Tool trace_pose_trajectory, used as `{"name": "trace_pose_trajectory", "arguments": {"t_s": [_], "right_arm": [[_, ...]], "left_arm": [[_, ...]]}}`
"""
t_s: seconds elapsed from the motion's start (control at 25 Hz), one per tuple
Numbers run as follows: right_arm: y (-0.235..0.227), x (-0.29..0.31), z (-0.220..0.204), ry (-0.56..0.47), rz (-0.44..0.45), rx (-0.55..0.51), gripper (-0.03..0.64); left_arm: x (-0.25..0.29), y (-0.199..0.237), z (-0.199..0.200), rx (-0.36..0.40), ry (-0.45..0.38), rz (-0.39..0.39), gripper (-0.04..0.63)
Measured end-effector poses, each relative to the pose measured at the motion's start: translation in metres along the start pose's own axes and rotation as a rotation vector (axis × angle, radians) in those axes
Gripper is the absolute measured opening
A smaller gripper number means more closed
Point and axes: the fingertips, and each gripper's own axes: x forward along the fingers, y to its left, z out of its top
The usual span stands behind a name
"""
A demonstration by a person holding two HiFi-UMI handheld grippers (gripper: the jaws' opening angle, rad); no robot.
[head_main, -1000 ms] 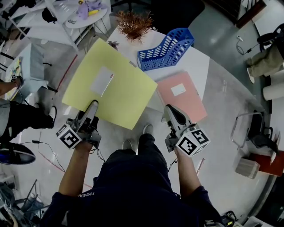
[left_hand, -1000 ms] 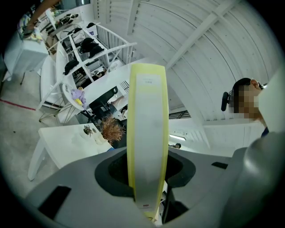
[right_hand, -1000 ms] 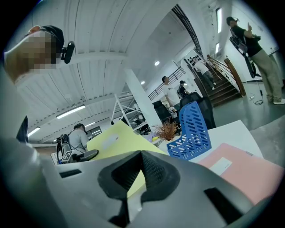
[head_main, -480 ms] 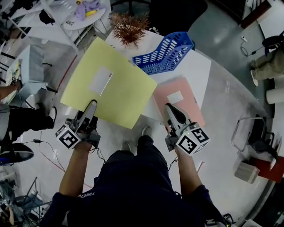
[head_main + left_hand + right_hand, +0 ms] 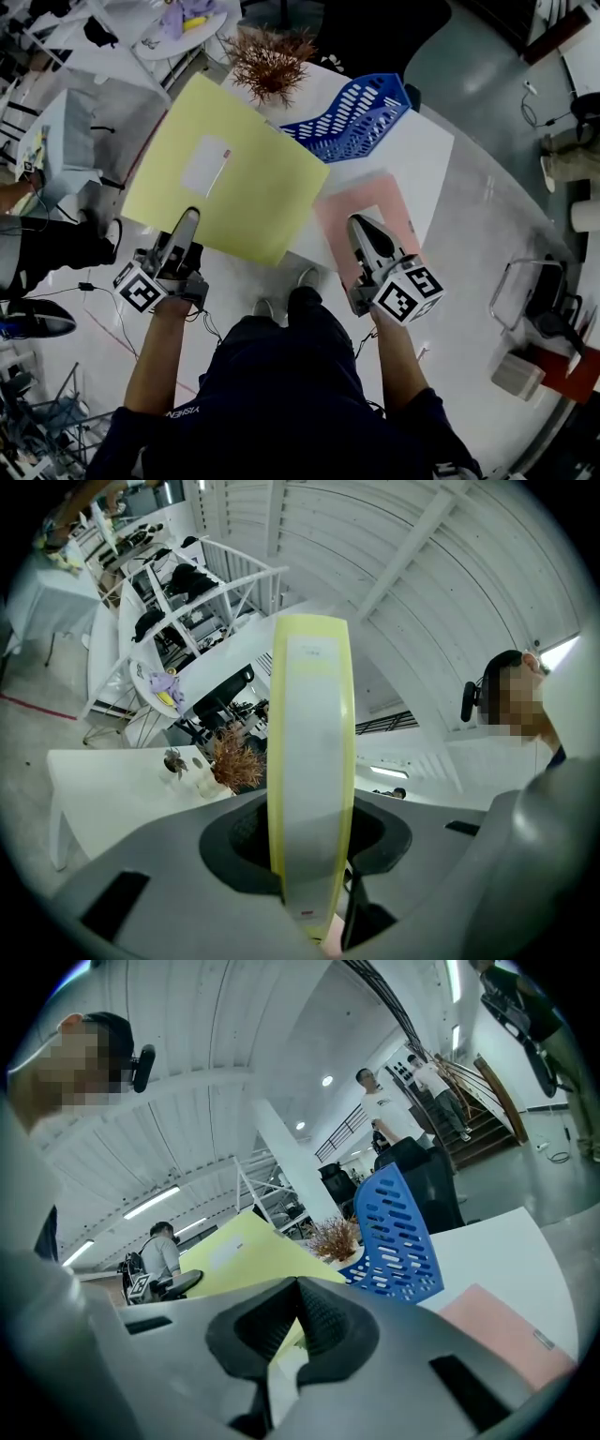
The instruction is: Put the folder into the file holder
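Over table's near-left edge, we clamp yellow folder (image 5: 234, 187) in left gripper (image 5: 190, 218); right gripper (image 5: 362, 227) closed, empty; file holder (image 5: 352, 117) far, insertion not yet done.

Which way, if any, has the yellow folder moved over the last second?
Yes, slightly. Against the white table, the yellow folder has edged away from the person, toward the dried plant.

We hold the yellow folder (image 5: 234, 173) by its near edge w/ our L gripper (image 5: 190, 218), the sheet spread above the left side of the white table (image 5: 422, 155), white label facing up. The blue file holder (image 5: 352, 112) sits just past the folder's right corner, near a dried plant (image 5: 267, 58). Our R gripper (image 5: 362, 225) is over a pink folder (image 5: 330, 220).
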Motion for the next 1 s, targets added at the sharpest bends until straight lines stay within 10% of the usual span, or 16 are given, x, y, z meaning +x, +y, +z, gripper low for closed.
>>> {"name": "trace_pose_trajectory", "arguments": {"t_s": [1.0], "right_arm": [[-0.08,0.012,0.033,0.066,0.089,0.013,0.005]], "left_arm": [[0.084,-0.022,0.034,0.188,-0.056,-0.006,0.167]]}}
